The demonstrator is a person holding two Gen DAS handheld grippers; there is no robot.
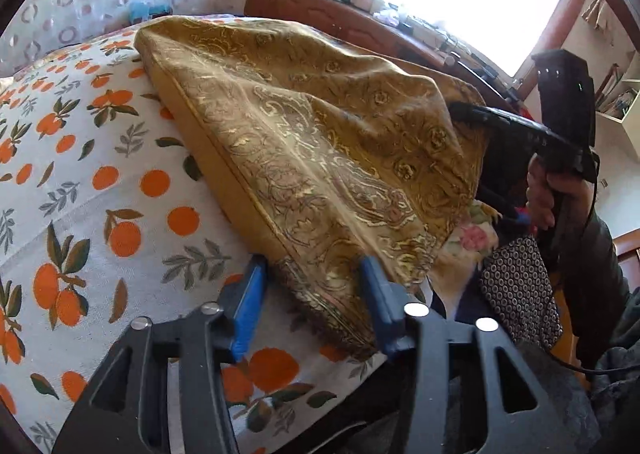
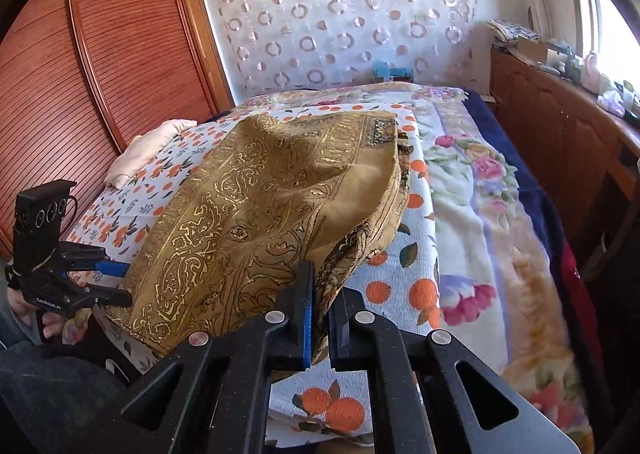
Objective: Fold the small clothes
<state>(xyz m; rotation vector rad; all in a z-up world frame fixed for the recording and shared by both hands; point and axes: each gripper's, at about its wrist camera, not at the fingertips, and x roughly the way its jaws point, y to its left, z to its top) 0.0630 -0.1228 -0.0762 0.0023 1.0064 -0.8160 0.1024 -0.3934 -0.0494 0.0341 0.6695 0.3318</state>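
A gold paisley cloth (image 1: 304, 126) lies rumpled on a bed sheet printed with oranges (image 1: 100, 182). My left gripper (image 1: 314, 278) stands open at the cloth's near corner, which lies loose between its blue pads (image 1: 252, 294). In the right wrist view that gripper (image 2: 129, 282) sits at the cloth's left edge, fingers apart. My right gripper (image 2: 324, 290) is shut on the gold cloth (image 2: 256, 206) and holds its near edge raised off the sheet (image 2: 404, 290). From the left wrist view, the right gripper (image 1: 456, 108) pinches the cloth's far right corner, with a hand on its handle.
A floral blanket (image 2: 492, 214) covers the bed's right side, next to a wooden sideboard (image 2: 560, 142) under a window. A slatted wooden wardrobe (image 2: 100, 74) stands on the left, with a pink pillow (image 2: 136, 158) beside it. A dark dotted cloth (image 1: 516, 286) hangs at the bed's edge.
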